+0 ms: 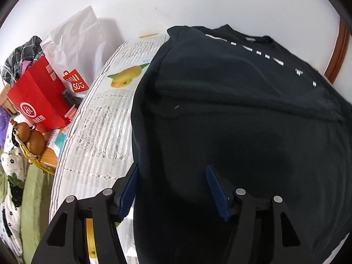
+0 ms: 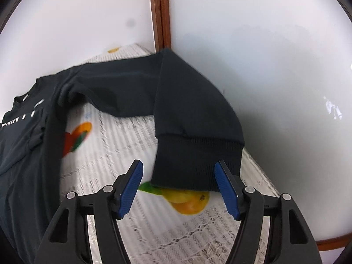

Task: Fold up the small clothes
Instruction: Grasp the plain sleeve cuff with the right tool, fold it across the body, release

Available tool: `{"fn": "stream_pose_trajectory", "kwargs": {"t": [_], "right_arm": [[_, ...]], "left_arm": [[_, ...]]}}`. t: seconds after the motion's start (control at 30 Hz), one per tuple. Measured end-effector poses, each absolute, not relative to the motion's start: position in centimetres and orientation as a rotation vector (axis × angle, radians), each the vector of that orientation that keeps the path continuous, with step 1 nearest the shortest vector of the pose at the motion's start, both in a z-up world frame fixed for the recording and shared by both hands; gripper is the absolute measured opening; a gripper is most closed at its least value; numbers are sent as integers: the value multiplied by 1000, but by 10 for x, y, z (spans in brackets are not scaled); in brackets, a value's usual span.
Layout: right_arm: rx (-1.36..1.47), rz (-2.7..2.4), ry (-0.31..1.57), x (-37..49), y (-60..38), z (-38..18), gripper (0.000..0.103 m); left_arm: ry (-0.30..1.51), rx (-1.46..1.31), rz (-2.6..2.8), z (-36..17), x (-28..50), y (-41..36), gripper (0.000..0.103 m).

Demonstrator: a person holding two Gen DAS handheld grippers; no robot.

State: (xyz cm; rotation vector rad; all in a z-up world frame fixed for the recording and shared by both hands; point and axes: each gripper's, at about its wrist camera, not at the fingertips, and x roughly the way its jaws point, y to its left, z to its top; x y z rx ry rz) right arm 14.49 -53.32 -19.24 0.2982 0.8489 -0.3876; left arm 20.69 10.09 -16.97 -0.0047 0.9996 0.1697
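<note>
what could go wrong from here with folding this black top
1. The black long-sleeved sweatshirt has its ribbed cuff lying at the edge of the white lace tablecloth; the open right gripper may nudge it off instead of gripping it.
2. The open left gripper sits over the hem, so it may pinch tablecloth too.
3. The red paper bag stands close by; a wide sweep might topple it.

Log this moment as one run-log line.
task: fold small clothes | left gripper: open, over black sweatshirt body | right gripper: open, at sleeve cuff | cloth: flat on patterned tablecloth
</note>
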Motion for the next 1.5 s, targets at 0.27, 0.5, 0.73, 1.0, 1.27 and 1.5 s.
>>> {"fn": "stream_pose_trajectory", "kwargs": {"t": [0.27, 0.5, 0.73, 1.0, 1.27, 1.5], "right_arm": [[217, -408, 872, 163, -525, -205, 70], [138, -486, 893, 174, -519, -202, 15], [134, -422, 797, 171, -468, -133, 14], [122, -130, 691, 206, -328, -57, 13], [98, 174, 702, 250, -161, -35, 13], [80, 361, 702, 293, -66, -53, 13]], "left_arm": [[990, -50, 166, -175, 202, 107, 69], [989, -44, 145, -175, 198, 106, 69], [983, 1, 88, -168, 187, 110, 69], [967, -22, 53, -166, 176, 123, 69], [967, -36, 6, -172, 174, 131, 69], [964, -33, -3, -176, 171, 134, 69]]}}
